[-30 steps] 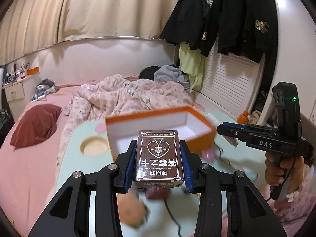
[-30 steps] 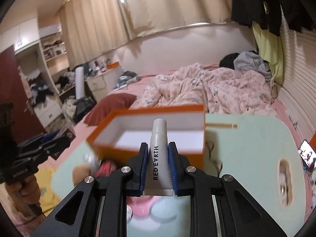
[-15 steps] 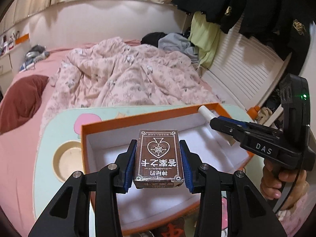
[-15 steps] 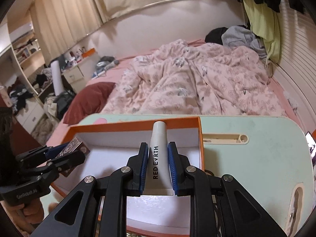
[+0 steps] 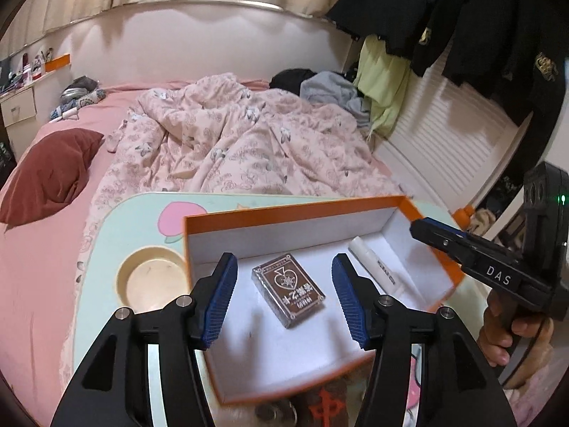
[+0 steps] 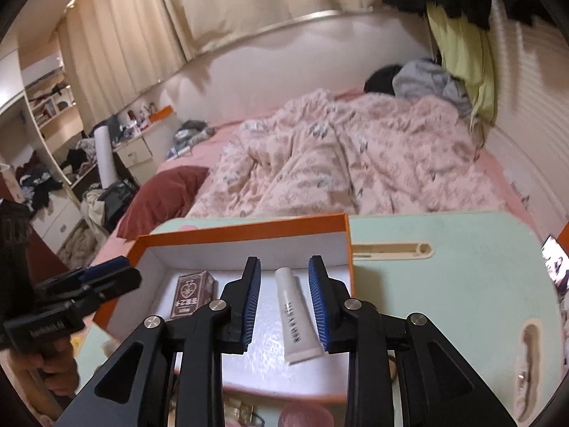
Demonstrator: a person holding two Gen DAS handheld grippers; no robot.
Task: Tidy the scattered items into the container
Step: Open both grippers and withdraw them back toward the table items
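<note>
An orange box [image 5: 291, 210] [image 6: 245, 229] with a white inside stands on the pale green lap table [image 5: 117, 220] [image 6: 462, 277]. A brown card deck [image 5: 288, 290] [image 6: 193, 293] lies flat on its floor. Beside it lies a white tube [image 5: 377, 272] [image 6: 297, 316]. My left gripper [image 5: 284, 295] hovers over the box, its jaws opening, the deck lying loose below them. My right gripper [image 6: 284, 299] is above the tube, its jaws opening, the pads clear of it. The right gripper [image 5: 469, 252] also shows in the left wrist view, held by a hand.
A round cup recess [image 5: 151, 281] sits left of the box, a slot [image 6: 391, 251] right of it. Small items [image 5: 320, 402] lie blurred at the table's near edge. Behind is a bed with a pink quilt [image 5: 242, 138] and a dark red pillow [image 5: 49, 174].
Both grippers moved in over the box, then their jaws parted. The card deck dropped from the left jaws and the tube from the right onto the box floor.
</note>
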